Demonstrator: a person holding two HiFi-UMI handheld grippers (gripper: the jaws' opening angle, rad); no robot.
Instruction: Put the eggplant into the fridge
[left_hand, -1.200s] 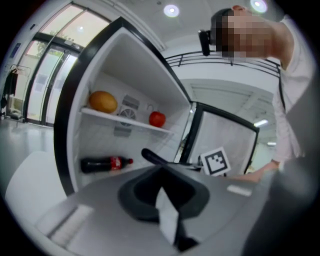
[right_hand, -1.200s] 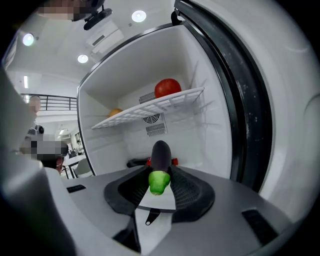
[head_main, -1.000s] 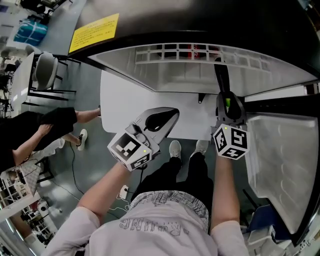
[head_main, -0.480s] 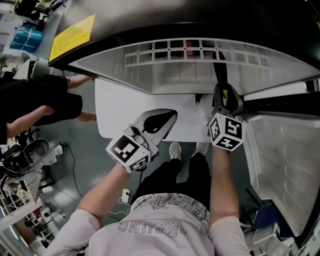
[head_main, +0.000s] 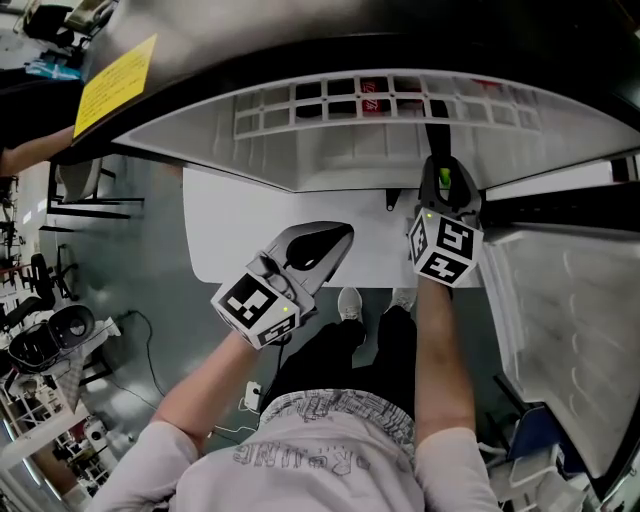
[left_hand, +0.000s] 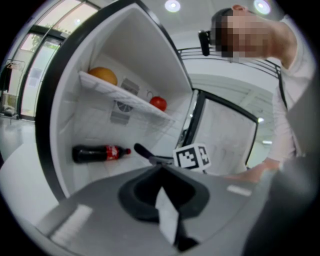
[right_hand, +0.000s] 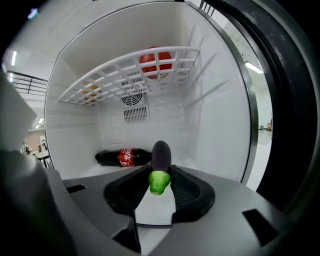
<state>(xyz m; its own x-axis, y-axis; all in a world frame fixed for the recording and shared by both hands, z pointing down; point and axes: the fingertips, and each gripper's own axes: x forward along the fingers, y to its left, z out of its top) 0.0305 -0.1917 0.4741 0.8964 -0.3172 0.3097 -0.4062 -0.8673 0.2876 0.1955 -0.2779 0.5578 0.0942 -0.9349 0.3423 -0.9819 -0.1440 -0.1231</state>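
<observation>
- Eggplant (head_main: 438, 150) is showing in the head view only as a dark strip reaching into the fridge (head_main: 330, 150), its rest covered by the right gripper (head_main: 447, 188).
- Left gripper view: the left gripper (left_hand: 160, 170) is holding its jaws together, empty.
- Right gripper view: the jaws are clamping the eggplant near its green stem, above the fridge floor.

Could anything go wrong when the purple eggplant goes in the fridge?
The right hand-held gripper pinches the long dark purple eggplant only near its green stem end, so it might tip or slip out.
The dark plastic cola bottle with a red label lies on the white fridge floor just behind; the eggplant could bump it and set it rolling.
</observation>
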